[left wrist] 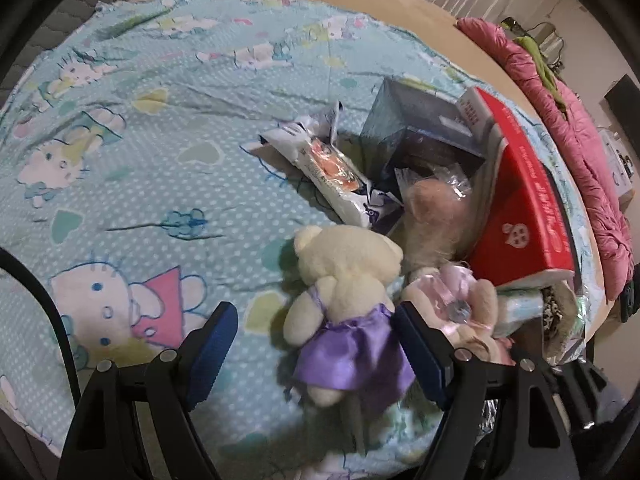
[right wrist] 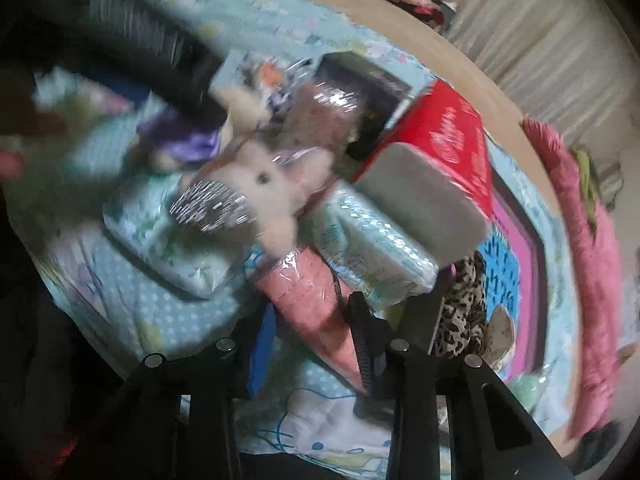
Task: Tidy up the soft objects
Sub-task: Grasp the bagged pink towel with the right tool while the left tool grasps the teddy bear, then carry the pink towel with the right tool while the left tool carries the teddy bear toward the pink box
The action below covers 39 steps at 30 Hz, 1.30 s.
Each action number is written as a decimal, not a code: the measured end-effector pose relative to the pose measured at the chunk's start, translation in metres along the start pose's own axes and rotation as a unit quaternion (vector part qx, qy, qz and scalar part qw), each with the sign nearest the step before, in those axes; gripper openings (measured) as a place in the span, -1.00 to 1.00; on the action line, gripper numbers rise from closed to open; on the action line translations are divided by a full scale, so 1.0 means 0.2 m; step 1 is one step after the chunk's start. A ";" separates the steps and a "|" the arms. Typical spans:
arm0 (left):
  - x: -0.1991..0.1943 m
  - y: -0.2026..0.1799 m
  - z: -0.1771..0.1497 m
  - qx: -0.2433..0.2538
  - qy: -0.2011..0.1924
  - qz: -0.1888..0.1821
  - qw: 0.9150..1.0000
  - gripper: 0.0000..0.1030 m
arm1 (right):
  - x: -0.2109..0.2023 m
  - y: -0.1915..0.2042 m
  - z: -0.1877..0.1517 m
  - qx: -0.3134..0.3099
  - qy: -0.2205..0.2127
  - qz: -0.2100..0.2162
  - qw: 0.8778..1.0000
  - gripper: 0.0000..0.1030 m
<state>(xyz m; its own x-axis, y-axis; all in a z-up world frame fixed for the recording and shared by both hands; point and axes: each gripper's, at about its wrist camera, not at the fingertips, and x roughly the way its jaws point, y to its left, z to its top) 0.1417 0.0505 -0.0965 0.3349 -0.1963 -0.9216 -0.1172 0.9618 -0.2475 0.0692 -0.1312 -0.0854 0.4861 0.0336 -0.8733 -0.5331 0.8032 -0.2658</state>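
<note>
A cream teddy bear in a purple dress (left wrist: 344, 280) lies face down on the light-blue cartoon sheet (left wrist: 140, 140). My left gripper (left wrist: 316, 340) hangs over it, open, with the dress between the fingers and close to the right pad (left wrist: 420, 344). In the blurred right wrist view a white plush toy (right wrist: 268, 184) sits on top of a pink cone wrapped in clear plastic (right wrist: 308, 292). My right gripper (right wrist: 312, 344) is shut on that cone. The bear in the purple dress (right wrist: 188, 140) shows behind, partly hidden by a dark sleeve (right wrist: 152, 52).
A pile sits right of the bear: a red box (left wrist: 520, 200), a dark box (left wrist: 424, 128), a wipes packet (left wrist: 332, 172) and a bagged plush (left wrist: 440, 208). Two pale tissue packs (right wrist: 160, 240) and a leopard-print cloth (right wrist: 460, 312) lie near the cone. A pink quilt (left wrist: 580, 160) borders the right.
</note>
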 end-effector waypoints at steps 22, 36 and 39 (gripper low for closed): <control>-0.27 -0.01 -0.07 0.008 -0.051 -0.080 0.995 -0.20 | -0.22 -0.27 -0.10 0.187 -0.078 0.149 0.968 -0.32; -0.54 -0.23 -0.14 0.068 -0.088 -0.090 0.990 -0.20 | -0.49 -0.36 -0.08 0.222 -0.145 0.117 0.957 -0.32; -0.58 -0.31 -0.15 0.085 -0.091 -0.092 0.988 -0.20 | -0.56 -0.42 -0.09 0.235 -0.160 0.111 0.952 -0.32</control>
<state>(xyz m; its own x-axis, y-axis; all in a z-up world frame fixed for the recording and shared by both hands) 0.0818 0.0085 0.0159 0.5011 -0.3486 -0.7920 0.1154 0.9340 -0.3381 0.0460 -0.2131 0.0267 0.6233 0.3524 -0.6981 -0.3152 0.9302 0.1882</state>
